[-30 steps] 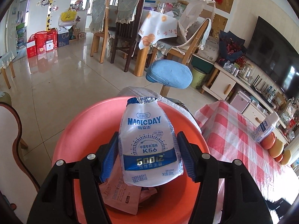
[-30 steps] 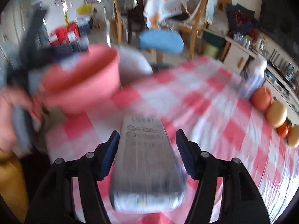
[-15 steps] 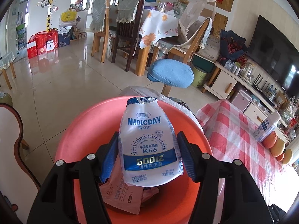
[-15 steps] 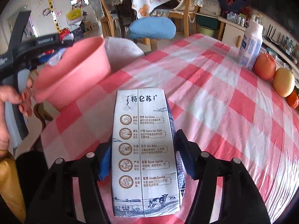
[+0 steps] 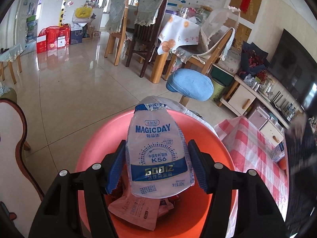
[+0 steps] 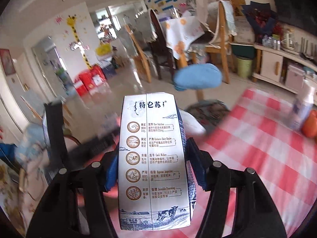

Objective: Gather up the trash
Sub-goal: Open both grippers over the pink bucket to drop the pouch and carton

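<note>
The checked tablecloth (image 6: 267, 158), red and white, covers the 1 table seen in both views; in the left wrist view only its corner (image 5: 247, 144) shows, to the right of the basin. The 1 coral-pink plastic basin (image 5: 95, 158) fills the lower middle of the left wrist view, held out over the tiled floor beside the table's edge. Beyond it stands 1 stool with a blue cushion (image 5: 190, 85), which also shows in the right wrist view (image 6: 198, 77).

The left gripper (image 5: 156, 168) pinches 1 white-and-blue MAGICDAY drink pouch (image 5: 156, 150) between its 2 blue pads, the pouch upright with its torn top toward the room, directly above the basin's hollow. The right gripper (image 6: 152, 168) is clamped on 1 white milk carton (image 6: 152, 158) printed with 5 round brown icons; both pads press its sides, and it is lifted clear of the tablecloth, near the table's left edge.

In the basin's bottom lie at least 2 flattened pink sachets (image 5: 134, 212), partly hidden by the pouch; the exact count cannot be told. On the table's far right stand 1 blurred white bottle (image 6: 303, 109) and, touching it, 1 orange fruit (image 6: 311, 125).
</note>
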### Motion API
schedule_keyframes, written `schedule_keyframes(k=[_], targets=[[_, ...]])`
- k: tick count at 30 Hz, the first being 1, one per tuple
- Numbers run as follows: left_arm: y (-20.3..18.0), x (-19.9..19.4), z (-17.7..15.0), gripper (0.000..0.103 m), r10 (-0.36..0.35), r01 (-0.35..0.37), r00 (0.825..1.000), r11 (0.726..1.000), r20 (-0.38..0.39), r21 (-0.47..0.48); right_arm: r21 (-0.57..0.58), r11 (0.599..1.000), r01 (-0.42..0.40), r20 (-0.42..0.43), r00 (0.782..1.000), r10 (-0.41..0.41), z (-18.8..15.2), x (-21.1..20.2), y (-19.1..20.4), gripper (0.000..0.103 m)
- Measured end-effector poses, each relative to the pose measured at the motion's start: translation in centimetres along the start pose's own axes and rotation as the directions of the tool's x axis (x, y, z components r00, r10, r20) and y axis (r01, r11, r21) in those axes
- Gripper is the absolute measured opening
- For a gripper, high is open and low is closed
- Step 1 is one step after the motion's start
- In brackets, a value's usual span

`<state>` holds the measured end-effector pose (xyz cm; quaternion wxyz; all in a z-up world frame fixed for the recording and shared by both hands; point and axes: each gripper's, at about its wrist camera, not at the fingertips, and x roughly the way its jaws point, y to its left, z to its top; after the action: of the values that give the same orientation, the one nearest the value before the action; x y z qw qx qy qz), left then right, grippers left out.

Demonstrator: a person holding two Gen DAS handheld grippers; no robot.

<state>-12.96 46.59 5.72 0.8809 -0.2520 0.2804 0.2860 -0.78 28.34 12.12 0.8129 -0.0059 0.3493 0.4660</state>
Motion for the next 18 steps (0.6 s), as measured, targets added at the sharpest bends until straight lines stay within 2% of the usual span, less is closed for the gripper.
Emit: schedule_keyframes(k=[5,8,9,12,14,18], targets=[[0.9,0.3,0.2,0.063,0.024,-0.024,1.000,1.000,0.003,-0.019,0.034,0.998,-0.043,-0.013,0.999,0.044,2.0,4.2,1.0,0.065],[1.1,0.5,0.3,0.081,0.050,-0.050,0.999,0.999,-0.001,-0.006,0.076,0.996,-0.046,-0.010,0.999,0.047,2.1,5.2,0.9,0.080],[1.2,0.5,0.4,0.082,0.062,-0.062,0.998,0.998,0.004,0.000,0.085,0.995,-0.050,-0.005,0.999,0.050,1.9,5.1,0.8,0.080],[1.3,0.2,0.7,0.091,0.104,-0.104,0.994,0.995,0.024,0.002,0.083,0.997,-0.004,0.012,1.000,0.003,1.3,4.1,0.5,0.082],[1.0,-0.2,0.9,0.093,0.109,-0.110,0.993,0.994,0.043,0.012,0.073,0.996,0.047,0.027,0.998,-0.049,0.5,3.0,0.1,0.084],[-0.7,-1.1,1.1,0.096,0.133,-0.140,0.987,0.987,0.095,0.076,0.024,0.980,0.200,0.045,0.979,-0.201,-1.5,0.4,-0.6,0.089]])
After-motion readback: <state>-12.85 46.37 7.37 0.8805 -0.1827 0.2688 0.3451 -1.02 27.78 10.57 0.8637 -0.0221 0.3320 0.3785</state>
